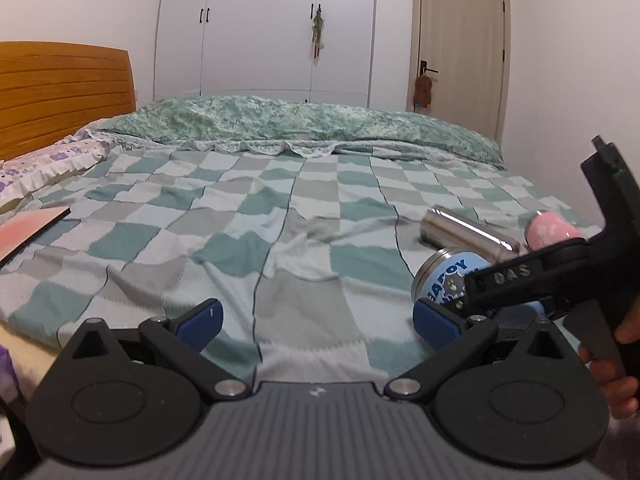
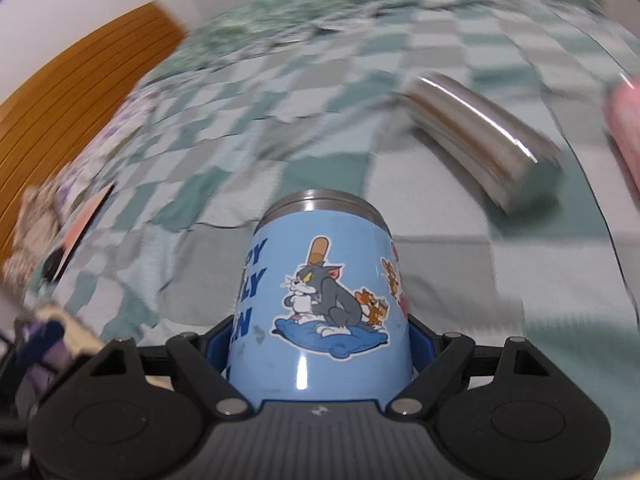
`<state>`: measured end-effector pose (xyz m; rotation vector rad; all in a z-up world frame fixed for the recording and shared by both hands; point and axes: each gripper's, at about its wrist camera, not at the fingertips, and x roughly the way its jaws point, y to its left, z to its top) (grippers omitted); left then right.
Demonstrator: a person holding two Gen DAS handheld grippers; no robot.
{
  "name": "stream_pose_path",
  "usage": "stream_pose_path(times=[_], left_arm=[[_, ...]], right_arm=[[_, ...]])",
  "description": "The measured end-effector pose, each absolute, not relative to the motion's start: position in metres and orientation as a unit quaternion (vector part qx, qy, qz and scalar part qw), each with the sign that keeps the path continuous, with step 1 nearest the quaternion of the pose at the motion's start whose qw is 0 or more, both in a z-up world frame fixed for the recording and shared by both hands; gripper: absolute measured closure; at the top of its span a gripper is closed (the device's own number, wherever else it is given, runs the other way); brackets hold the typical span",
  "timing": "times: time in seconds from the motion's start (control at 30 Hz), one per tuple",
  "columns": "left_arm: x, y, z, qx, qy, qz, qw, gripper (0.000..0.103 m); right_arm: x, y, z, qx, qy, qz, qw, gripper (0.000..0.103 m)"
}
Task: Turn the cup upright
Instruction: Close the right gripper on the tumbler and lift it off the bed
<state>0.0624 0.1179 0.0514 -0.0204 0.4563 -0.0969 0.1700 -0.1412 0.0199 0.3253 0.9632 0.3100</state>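
Blue cartoon cup [image 2: 320,300]: clamped by right gripper [image 2: 320,344], apparently mid-rotation beside steel flask [image 2: 480,136]. Keep squeeze firm. Left gripper [image 1: 316,320]: wide open, empty.

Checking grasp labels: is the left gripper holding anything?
No. The left gripper has its jaws spread wide over bare blanket, while the blue cup sits in the right gripper.

Your cup [image 2: 320,300] is a light-blue metal tumbler with a bare steel rim band and a cartoon cat-and-mouse print beside dark-blue lettering. You have it clamped by its sides, steel end pointing far, above the checkered bedspread. In the left view it [image 1: 448,276] sits low at right.
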Motion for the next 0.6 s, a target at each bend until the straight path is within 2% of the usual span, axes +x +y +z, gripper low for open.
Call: stream_pose_path(times=[0.4, 0.47, 0.53, 0.6], left_arm=[[0.041, 0.115, 0.041, -0.019, 0.238, -0.045, 0.970, 0.000], [0.041, 0.113, 0.043, -0.018, 0.237, -0.045, 0.970, 0.000], [0.041, 0.107, 0.047, -0.016, 0.236, -0.048, 0.970, 0.000], [0.044, 0.096, 0.052, -0.014, 0.237, -0.053, 0.970, 0.000]], right_arm=[[0.154, -0.129, 0.017, 0.164, 0.438, 0.101, 0.878, 0.020], [0.152, -0.132, 0.025, 0.139, 0.434, 0.108, 0.884, 0.014], [0.146, -0.144, 0.036, 0.132, 0.416, 0.119, 0.892, 0.000], [0.141, -0.162, 0.047, 0.134, 0.394, 0.125, 0.900, 0.000]])
